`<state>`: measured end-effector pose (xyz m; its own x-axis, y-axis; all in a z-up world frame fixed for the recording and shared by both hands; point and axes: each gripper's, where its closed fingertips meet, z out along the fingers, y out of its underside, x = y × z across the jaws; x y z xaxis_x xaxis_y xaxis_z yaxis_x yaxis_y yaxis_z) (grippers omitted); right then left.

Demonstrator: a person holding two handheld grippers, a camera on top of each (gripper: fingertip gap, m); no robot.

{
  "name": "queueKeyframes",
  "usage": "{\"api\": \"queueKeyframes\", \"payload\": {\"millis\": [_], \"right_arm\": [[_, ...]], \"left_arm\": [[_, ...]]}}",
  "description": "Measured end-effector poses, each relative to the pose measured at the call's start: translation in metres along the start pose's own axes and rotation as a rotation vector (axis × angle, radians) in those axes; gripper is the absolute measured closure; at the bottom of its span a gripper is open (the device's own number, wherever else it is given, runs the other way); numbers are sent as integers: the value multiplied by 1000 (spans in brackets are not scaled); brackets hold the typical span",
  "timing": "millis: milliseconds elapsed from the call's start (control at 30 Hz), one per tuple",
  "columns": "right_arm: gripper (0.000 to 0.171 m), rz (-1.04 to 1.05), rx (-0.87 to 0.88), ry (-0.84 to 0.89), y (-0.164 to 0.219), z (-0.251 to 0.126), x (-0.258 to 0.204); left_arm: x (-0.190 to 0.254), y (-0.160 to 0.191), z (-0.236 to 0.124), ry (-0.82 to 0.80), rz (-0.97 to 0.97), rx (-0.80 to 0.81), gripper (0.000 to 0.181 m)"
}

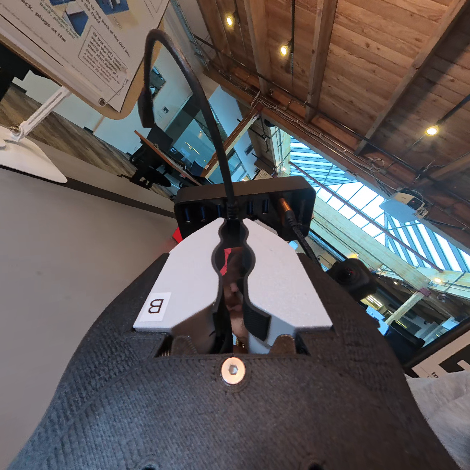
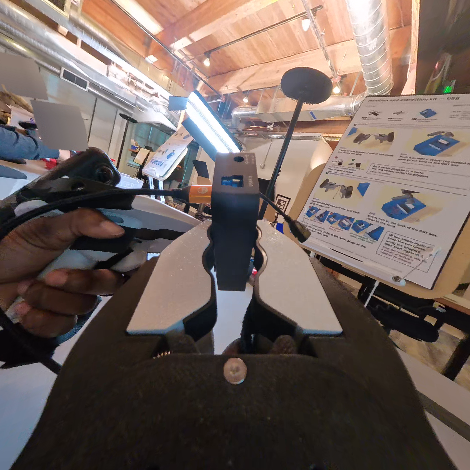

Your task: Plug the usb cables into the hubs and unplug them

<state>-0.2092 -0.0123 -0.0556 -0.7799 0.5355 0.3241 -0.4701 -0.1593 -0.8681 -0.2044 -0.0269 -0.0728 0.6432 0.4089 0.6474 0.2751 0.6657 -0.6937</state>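
Gripping the black hub [image 2: 235, 223] end-on, R hand-held gripper [image 2: 234, 237] steadies it while L hand-held gripper [image 1: 233, 225] pinches the black cable plug [image 1: 232, 216] at its port (orange plug [image 2: 199, 193] seated alongside).

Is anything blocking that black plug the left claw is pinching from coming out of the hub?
Nothing visible does. The left gripper is shut on the black plug, at the middle of the hub. The orange plug sits a few ports aside, apart from it. The right gripper clamps the hub.

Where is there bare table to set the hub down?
Bare grey table lies left of the left gripper, up to the white stand base. It is crowded ahead: the hub, its cables, and the right gripper holding it.
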Motion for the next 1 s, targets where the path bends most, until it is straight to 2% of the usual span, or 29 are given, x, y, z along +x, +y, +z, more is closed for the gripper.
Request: {"api": "queueKeyframes", "payload": {"millis": [300,467,600,767,1000], "right_arm": [[143,0,-47,-95,-2,-6,-6],[143,-52,-69,-161,-6,-11,-8],[143,-173,-109,-181,-1,-12,-14],[143,-129,-135,-227,0,-13,-16],[143,-188,-176,-260,6,-17,-16]], "left_arm": [[5,5,-1,79,-13,-45,173],[10,12,-1,123,11,-136,173],[6,16,-1,105,32,-209,173],[6,18,-4,132,19,-261,174],[3,26,-2,154,-18,-308,173]]}}
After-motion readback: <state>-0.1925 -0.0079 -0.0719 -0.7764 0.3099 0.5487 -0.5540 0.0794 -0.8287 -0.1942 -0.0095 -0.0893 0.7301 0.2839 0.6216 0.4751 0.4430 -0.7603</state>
